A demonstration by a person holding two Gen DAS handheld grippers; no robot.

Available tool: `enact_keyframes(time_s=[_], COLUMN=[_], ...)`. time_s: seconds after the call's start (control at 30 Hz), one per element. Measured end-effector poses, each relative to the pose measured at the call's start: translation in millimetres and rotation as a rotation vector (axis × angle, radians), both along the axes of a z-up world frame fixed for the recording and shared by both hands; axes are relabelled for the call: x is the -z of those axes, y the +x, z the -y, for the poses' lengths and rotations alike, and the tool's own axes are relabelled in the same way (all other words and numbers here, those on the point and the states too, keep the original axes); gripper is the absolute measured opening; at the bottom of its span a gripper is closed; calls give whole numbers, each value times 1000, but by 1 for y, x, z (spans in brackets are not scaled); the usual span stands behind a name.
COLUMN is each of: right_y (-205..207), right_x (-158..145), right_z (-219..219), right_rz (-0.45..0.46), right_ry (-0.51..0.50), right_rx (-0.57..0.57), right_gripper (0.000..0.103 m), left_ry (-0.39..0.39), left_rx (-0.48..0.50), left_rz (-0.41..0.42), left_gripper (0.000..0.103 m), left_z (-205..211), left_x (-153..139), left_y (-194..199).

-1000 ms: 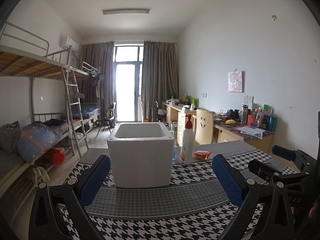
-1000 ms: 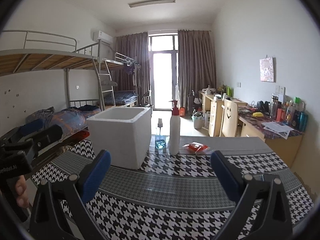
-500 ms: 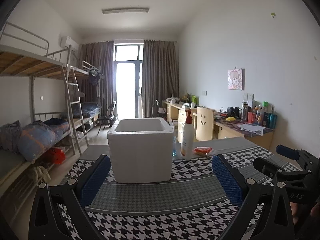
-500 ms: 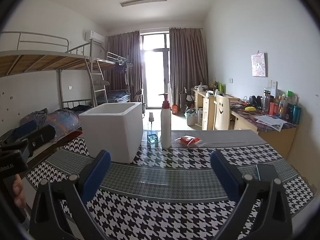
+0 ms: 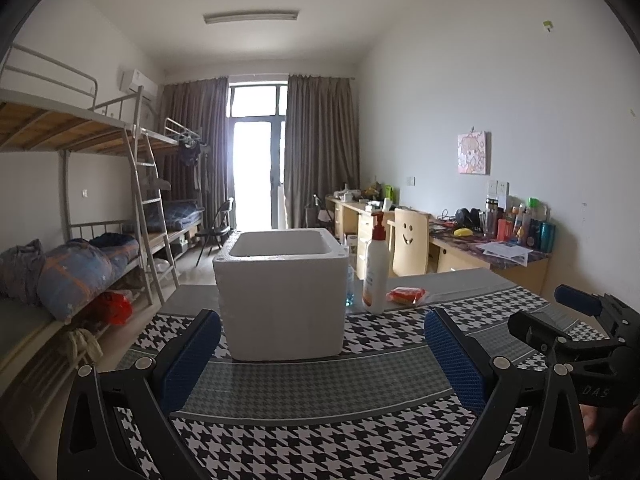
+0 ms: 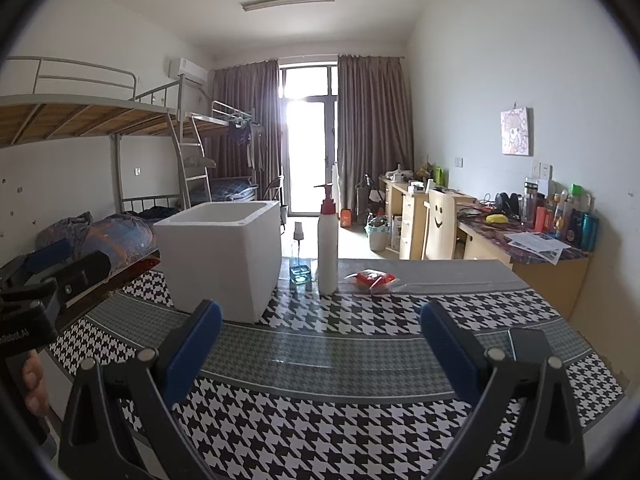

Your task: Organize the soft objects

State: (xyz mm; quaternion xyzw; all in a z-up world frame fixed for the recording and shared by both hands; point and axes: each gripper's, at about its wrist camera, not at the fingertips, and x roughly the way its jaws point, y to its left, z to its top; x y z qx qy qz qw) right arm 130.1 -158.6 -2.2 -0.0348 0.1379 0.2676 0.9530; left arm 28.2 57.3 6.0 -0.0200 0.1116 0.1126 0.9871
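A white foam box [image 5: 282, 294] [image 6: 222, 258] stands open-topped on the houndstooth table [image 5: 320, 424] [image 6: 320, 420]. Right of it are a white pump bottle [image 5: 376, 276] [image 6: 327, 250] and a small red soft packet in clear wrap [image 5: 407, 295] [image 6: 371, 278]. My left gripper [image 5: 320, 356] hovers open over the near table, in front of the box, nothing between its blue pads. My right gripper [image 6: 320, 344] is open too, empty, facing the bottle and packet. Each gripper shows in the other's view: right gripper [image 5: 576, 332], left gripper [image 6: 52, 276].
A small clear bottle with blue liquid [image 6: 300, 268] stands between box and pump bottle. Bunk beds [image 5: 80, 248] line the left wall. Desks [image 6: 532, 248] with clutter and a smiley-face chair [image 5: 408, 246] line the right. A hand [image 6: 34, 384] holds the left gripper.
Both cameras have eased back and tilted slightly, so the box, bottle and packet sit a little lower and farther. Both grippers stay open and empty.
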Motion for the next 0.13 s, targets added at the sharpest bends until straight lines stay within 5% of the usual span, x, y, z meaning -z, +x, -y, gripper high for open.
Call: enact_keyframes(time_s=[0.13], right_y=[1], right_x=[0], right_z=[0], right_rz=[-4], right_ry=[2], right_rx=[-2], right_gripper=[101], left_ry=[-6], left_rx=[-1], left_rz=[1], left_gripper=[102], left_z=[-1], left_x=[2], left_y=[-1])
